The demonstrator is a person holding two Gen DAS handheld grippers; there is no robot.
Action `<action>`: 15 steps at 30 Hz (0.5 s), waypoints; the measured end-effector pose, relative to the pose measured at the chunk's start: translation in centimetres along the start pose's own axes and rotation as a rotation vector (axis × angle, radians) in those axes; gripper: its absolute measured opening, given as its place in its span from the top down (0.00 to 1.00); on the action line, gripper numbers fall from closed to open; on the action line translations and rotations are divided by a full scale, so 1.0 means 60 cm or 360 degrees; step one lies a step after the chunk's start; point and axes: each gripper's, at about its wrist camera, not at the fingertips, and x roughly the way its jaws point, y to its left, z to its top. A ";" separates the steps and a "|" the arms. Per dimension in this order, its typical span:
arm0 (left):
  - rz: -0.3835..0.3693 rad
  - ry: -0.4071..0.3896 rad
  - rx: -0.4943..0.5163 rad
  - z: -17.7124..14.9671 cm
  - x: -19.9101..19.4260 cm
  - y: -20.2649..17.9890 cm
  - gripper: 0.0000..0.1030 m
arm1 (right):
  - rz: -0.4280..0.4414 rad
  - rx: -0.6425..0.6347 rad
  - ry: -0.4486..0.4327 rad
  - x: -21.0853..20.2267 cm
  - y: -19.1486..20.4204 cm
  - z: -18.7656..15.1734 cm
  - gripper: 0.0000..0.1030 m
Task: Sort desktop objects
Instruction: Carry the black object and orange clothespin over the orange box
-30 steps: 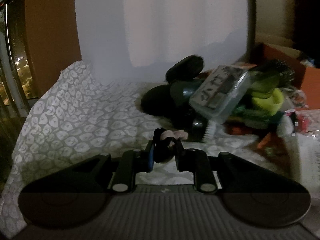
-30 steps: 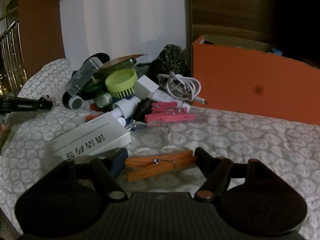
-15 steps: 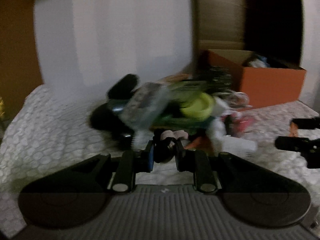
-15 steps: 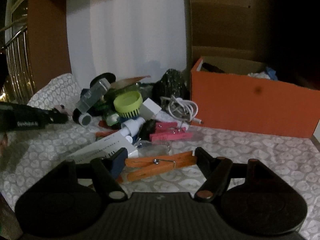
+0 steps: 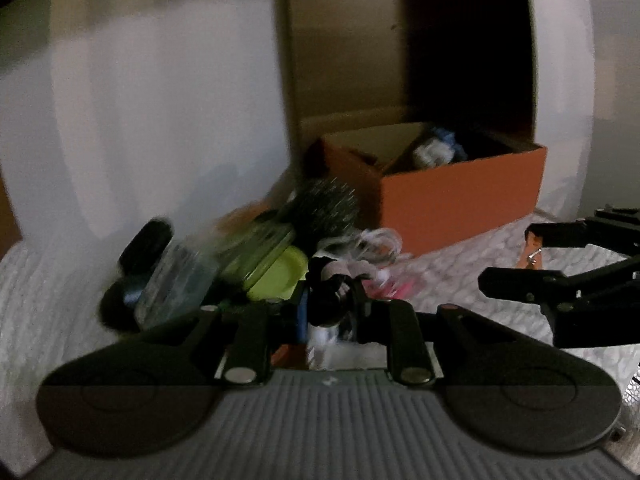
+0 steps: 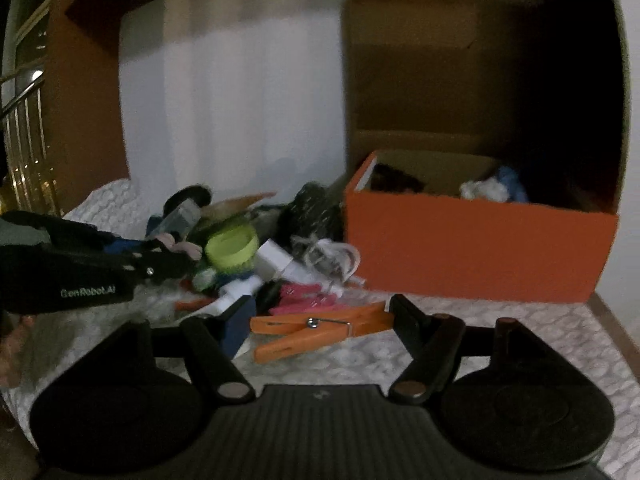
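Box point(image 6: 476, 248) lies at one o'clock; our right claw point(image 6: 320, 320) pinches an orange clothespin point(image 6: 320, 330) crosswise, left claw point(image 5: 330, 300) clamps a dark hair tie point(image 5: 326, 296).

A matt, quilted white cloth point(image 6: 500, 344) with a pale raised pattern is seen under both tools. The orange clothespin point(image 6: 320, 330) between the right gripper point(image 6: 320, 320) fingers looks like smooth plastic with a small bright metal spring. Beyond it, the orange box point(image 6: 476, 248) is matt cardboard, its inside plain brown. A dark, soft fabric piece point(image 5: 326, 296) is pinched in the left gripper point(image 5: 328, 304), whose black plastic is matt and ribbed at the base. Ahead, a lime cup point(image 6: 231, 246) looks like smooth plastic, and a white cable point(image 6: 332, 258) slightly glossy.
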 end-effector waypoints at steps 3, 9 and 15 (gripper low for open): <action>-0.0020 -0.0037 0.0049 0.022 0.009 -0.022 0.79 | -0.0042 0.0018 -0.0052 -0.011 -0.020 0.016 0.29; -0.0030 -0.0092 0.0109 0.058 0.031 -0.053 0.79 | -0.0121 0.0049 -0.0136 -0.027 -0.063 0.045 0.29; -0.0009 -0.0125 0.0162 0.083 0.051 -0.079 0.79 | -0.0171 0.0067 -0.0191 -0.042 -0.098 0.066 0.29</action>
